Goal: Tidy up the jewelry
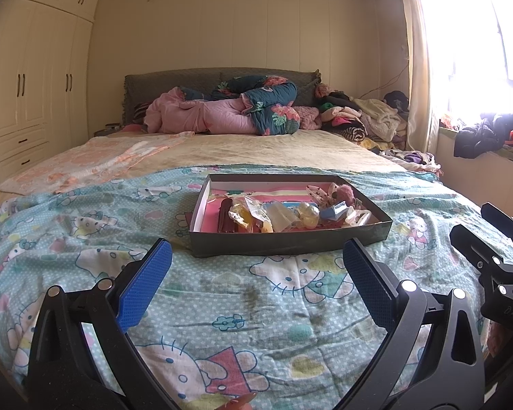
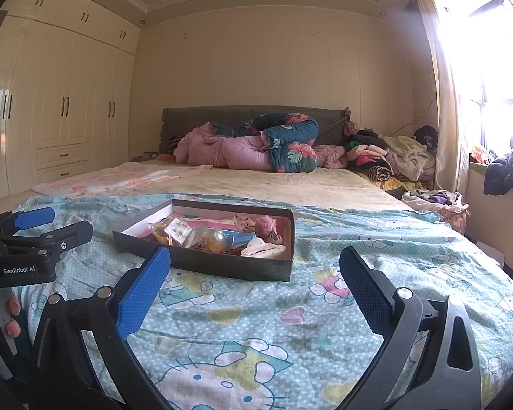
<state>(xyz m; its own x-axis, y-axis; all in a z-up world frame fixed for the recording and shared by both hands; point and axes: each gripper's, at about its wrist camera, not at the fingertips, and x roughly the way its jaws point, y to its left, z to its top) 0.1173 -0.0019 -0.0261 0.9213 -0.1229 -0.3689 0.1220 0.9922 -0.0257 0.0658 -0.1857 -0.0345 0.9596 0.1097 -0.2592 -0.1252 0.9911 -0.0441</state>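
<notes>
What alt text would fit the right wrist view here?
A shallow dark box of small trinkets sits on a cartoon-print blanket on a bed, ahead of the open, empty right gripper. The left gripper shows at the left edge, also open, and a wardrobe stands along the left wall.

Left gripper (image 1: 256, 287): black plastic frame with curved struts, silver round screw heads at the pivots, blue textured pads on both fingers (image 1: 145, 283). Right gripper (image 2: 254, 290): same build, black frame, silver screws, blue cross-hatched finger pads. Seen from the right wrist, the left unit carries white "GenRobot.AI" lettering.
</notes>
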